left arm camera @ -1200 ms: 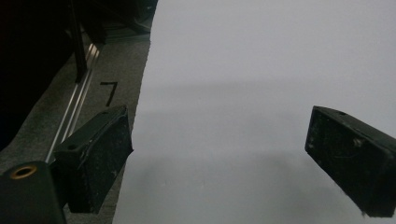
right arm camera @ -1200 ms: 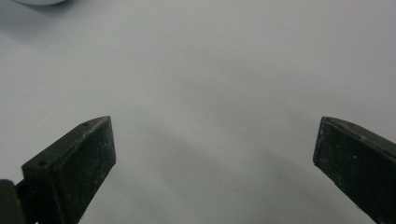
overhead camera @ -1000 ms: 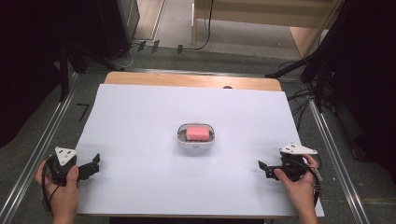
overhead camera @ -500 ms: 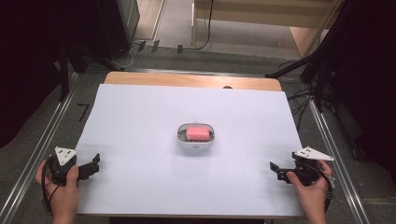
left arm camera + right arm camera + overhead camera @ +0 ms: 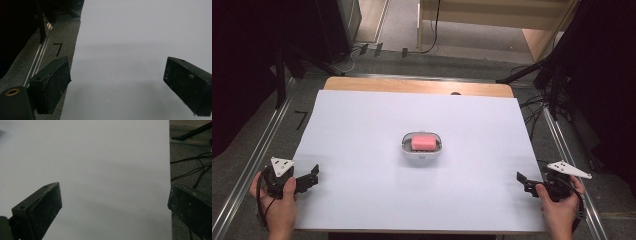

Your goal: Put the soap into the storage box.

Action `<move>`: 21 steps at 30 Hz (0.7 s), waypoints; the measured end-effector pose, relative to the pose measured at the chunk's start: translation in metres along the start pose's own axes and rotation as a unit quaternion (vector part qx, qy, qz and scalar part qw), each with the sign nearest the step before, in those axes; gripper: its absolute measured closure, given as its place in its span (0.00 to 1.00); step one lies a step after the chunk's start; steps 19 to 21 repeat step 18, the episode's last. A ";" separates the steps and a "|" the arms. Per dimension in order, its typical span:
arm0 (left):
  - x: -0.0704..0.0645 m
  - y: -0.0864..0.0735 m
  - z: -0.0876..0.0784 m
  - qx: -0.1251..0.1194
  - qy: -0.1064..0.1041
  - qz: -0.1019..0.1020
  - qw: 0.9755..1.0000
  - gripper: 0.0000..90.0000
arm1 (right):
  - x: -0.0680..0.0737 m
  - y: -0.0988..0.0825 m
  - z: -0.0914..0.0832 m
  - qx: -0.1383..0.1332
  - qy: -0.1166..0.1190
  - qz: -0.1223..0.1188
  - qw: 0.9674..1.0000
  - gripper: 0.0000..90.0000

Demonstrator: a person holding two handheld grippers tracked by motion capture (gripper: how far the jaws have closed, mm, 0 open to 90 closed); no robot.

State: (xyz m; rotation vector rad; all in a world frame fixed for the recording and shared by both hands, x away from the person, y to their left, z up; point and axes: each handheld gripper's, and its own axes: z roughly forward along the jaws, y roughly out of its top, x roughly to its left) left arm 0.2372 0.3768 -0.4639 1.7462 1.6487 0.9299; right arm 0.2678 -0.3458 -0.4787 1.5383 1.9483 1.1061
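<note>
Right now a pink block is lying inside a small white dish with rounded corners, sitting at the middle of the white table sheet; the block is looking soft-edged and oblong, nearly filling the dish, with the pale rim showing all round it; nothing is touching it. Both tools are waiting well apart from it, at the near corners of the sheet; the left gripper is resting in a hand at the near left edge, its jaws standing wide apart with bare sheet between them, as the left gripper view is showing; the right gripper is being held in the other hand at the near right edge, its jaws likewise spread wide over the sheet's border in the right gripper view, gripping nothing; cables are trailing across the grey floor beside the table.
</note>
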 end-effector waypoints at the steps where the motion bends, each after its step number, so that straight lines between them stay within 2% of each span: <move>1: 0.001 0.000 0.000 -0.002 0.000 -0.003 1.000 0.09 | -0.003 -0.002 0.000 -0.001 -0.002 0.007 1.000 0.00; 10: 0.004 0.000 0.000 -0.001 -0.007 -0.016 1.000 0.09 | -0.008 -0.007 0.000 -0.015 -0.003 0.028 0.999 0.00; 15: 0.006 0.000 0.000 -0.003 -0.011 -0.027 1.000 0.09 | -0.008 -0.006 0.000 -0.018 -0.004 0.029 0.999 0.00; 21: 0.006 0.000 -0.001 -0.005 -0.011 -0.026 1.000 0.09 | -0.004 -0.003 -0.001 -0.027 0.003 0.029 0.999 0.01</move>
